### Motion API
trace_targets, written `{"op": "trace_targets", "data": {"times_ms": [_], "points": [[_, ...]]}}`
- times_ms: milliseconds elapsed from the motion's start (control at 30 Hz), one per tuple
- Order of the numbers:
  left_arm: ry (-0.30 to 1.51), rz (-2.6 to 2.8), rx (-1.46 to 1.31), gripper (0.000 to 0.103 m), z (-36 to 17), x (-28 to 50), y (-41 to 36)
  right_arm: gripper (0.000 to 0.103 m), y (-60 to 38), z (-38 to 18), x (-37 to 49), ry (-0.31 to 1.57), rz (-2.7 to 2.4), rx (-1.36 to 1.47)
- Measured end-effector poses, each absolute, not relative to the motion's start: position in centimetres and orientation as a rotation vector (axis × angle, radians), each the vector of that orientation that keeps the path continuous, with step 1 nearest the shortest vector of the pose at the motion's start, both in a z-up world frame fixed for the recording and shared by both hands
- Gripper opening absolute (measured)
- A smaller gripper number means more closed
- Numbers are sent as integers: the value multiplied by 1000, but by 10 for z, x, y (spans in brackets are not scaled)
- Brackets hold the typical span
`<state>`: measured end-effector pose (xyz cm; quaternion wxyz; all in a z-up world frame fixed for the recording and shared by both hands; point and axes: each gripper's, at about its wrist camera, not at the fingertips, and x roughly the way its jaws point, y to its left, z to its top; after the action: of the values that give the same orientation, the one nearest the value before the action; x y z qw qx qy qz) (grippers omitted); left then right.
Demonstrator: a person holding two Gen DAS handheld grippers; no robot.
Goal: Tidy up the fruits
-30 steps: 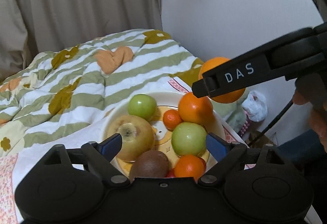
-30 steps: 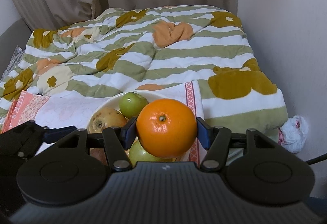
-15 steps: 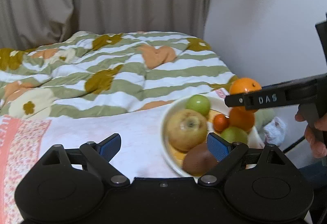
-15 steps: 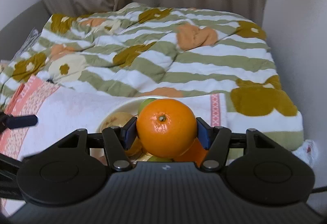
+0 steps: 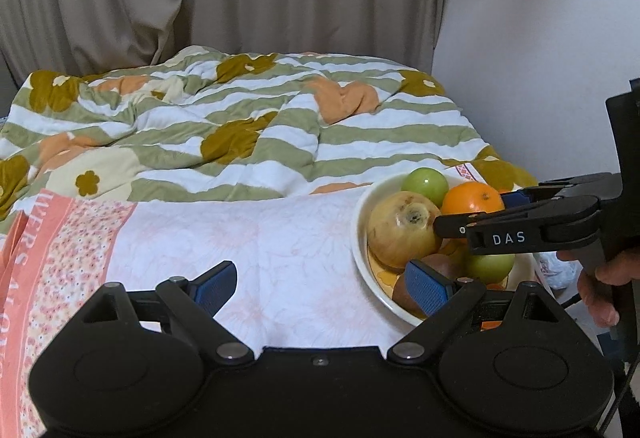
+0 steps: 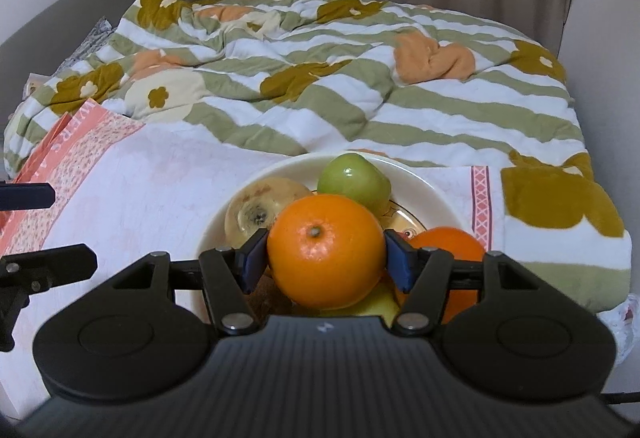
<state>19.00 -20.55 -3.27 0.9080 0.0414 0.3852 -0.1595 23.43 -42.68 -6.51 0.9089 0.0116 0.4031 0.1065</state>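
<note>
A cream bowl (image 5: pixel 360 226) (image 6: pixel 224 214) holds a yellow-brown pear (image 5: pixel 404 228), two green apples (image 5: pixel 424 184) (image 5: pixel 490 266), a kiwi (image 5: pixel 440 266) and a second orange (image 6: pixel 444 242). My right gripper (image 6: pixel 326 258) (image 5: pixel 484 212) hangs just over this pile with an orange (image 6: pixel 326 252) (image 5: pixel 472 200) between its blue pads. Its jaws are opening, though the pads still look pressed to the orange's sides. The orange seems to sit on the fruit below. My left gripper (image 5: pixel 320 282) stands open and empty over the white cloth (image 5: pixel 280 238), left of the bowl.
The bowl sits on a white and pink floral cloth near the bed's right edge. A striped flowered quilt (image 5: pixel 240 126) lies bunched behind it. Curtains and a wall close off the back and right. A hand (image 5: pixel 600 290) holds the right gripper's handle.
The left gripper swung left, away from the bowl and out over the cloth. The right gripper came down with the orange onto the fruit pile.
</note>
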Motion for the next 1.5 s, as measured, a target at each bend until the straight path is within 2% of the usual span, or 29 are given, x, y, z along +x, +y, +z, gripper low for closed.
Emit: {"op": "trace_targets", "data": {"times_ms": [67,367,733,1033,1167,1500], "points": [[794,-322,81,94,-33,188,-204,103,-425,-63,231,799,219,11],[760,-284,55,94,-26,164,-198,103,-423,-46,206,742,202,-30],[644,-204,72,94,18,107,-182,103,-411,3,145,650,236,-69],[541,-128,64,94,65,62,-136,103,-375,59,95,607,220,6],[497,-111,68,102,78,44,-110,103,-352,78,67,599,178,23],[522,-146,68,103,81,17,-54,103,-320,82,5,640,-16,74]]}}
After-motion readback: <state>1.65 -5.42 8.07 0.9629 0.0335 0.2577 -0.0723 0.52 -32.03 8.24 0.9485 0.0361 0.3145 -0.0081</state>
